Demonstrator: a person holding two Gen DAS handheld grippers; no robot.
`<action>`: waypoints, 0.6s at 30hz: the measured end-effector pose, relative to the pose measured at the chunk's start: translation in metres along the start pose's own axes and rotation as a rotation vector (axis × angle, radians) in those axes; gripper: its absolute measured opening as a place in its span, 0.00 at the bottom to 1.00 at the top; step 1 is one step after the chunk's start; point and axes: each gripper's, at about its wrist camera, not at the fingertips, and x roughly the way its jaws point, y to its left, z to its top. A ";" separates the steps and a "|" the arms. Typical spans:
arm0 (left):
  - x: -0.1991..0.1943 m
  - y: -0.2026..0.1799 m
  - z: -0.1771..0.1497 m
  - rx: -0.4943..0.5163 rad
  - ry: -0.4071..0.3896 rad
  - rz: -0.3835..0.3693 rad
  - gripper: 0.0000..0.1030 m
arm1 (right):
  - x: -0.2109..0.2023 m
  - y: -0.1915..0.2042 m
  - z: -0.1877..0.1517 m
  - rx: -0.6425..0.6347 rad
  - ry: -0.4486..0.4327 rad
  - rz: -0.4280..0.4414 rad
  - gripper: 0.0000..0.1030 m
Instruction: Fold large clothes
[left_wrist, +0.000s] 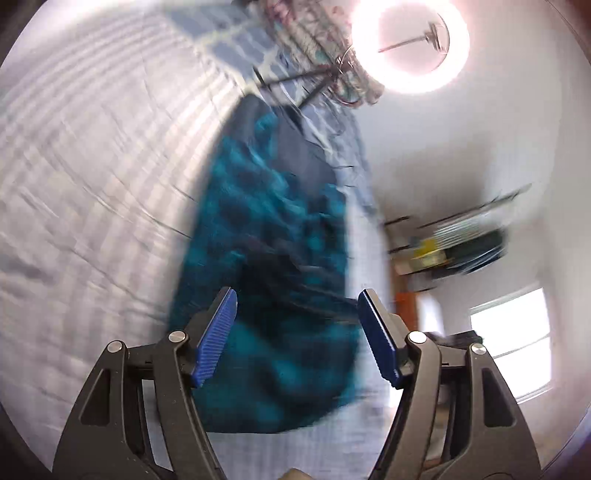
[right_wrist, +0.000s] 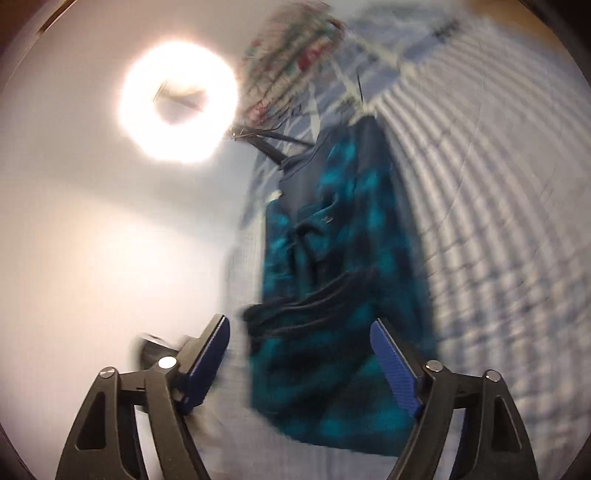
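A teal and dark blue checked garment (left_wrist: 273, 258) lies as a long folded strip on the striped bedsheet (left_wrist: 92, 184). It also shows in the right wrist view (right_wrist: 340, 266), with dark folds near its near end. My left gripper (left_wrist: 297, 306) is open and empty, above the garment's near end. My right gripper (right_wrist: 299, 338) is open and empty, also over the near end of the garment. Both views are blurred by motion.
A bright ring light on a tripod (left_wrist: 410, 44) stands beyond the bed; it also shows in the right wrist view (right_wrist: 177, 99). A patterned cloth pile (left_wrist: 317, 40) lies at the bed's far end. A window (left_wrist: 513, 339) and shelf (left_wrist: 458, 240) are at the right.
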 end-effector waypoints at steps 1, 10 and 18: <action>-0.003 0.000 -0.003 0.063 -0.003 0.053 0.67 | 0.000 0.002 -0.006 -0.050 0.016 -0.043 0.68; 0.022 -0.026 -0.034 0.325 0.040 0.174 0.35 | 0.023 0.032 -0.042 -0.354 0.021 -0.201 0.36; 0.084 -0.084 -0.049 0.574 0.025 0.285 0.35 | 0.099 0.097 -0.053 -0.683 0.045 -0.271 0.36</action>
